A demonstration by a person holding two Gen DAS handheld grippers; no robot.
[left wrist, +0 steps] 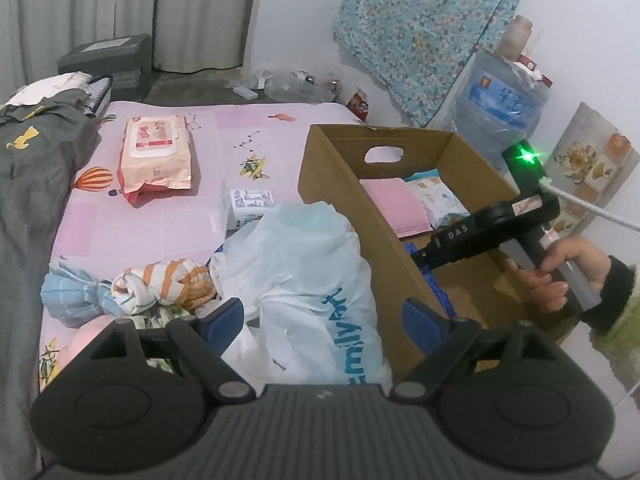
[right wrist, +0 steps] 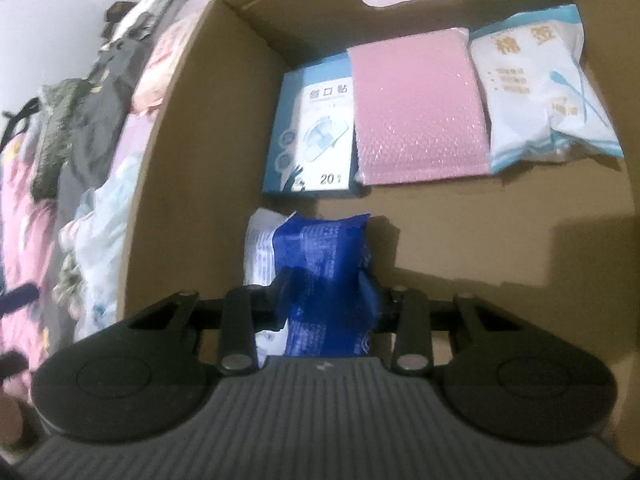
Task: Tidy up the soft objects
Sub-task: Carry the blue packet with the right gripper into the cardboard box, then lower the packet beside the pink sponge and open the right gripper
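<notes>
A bed with a pink patterned sheet [left wrist: 168,216] fills the room's middle, with pale curtains [left wrist: 120,4] behind it and a floral cloth [left wrist: 420,28] hung on the white wall. A water jug [left wrist: 500,96] stands in the corner. On the sheet lie a pink wipes pack [left wrist: 156,156], a small printed tissue pack [left wrist: 250,204], a bundle of rolled towels [left wrist: 132,288] and a crumpled white plastic bag [left wrist: 304,280], which leans against the cardboard box [left wrist: 340,184] and crowds the space before the left gripper [left wrist: 324,316]. That gripper hangs above the bag with its fingers spread apart and nothing between them.

Inside the box, along the far wall, sit a bandage box [right wrist: 316,128], a pink bubble mailer [right wrist: 420,108] and a cotton swab bag [right wrist: 540,88]. The right gripper [right wrist: 328,292] reaches down into the box, clenched on a blue soft pack [right wrist: 324,260], which seems to rest low near the floor beside the left wall. The person's hand [left wrist: 560,272] grips its handle over the box rim.
</notes>
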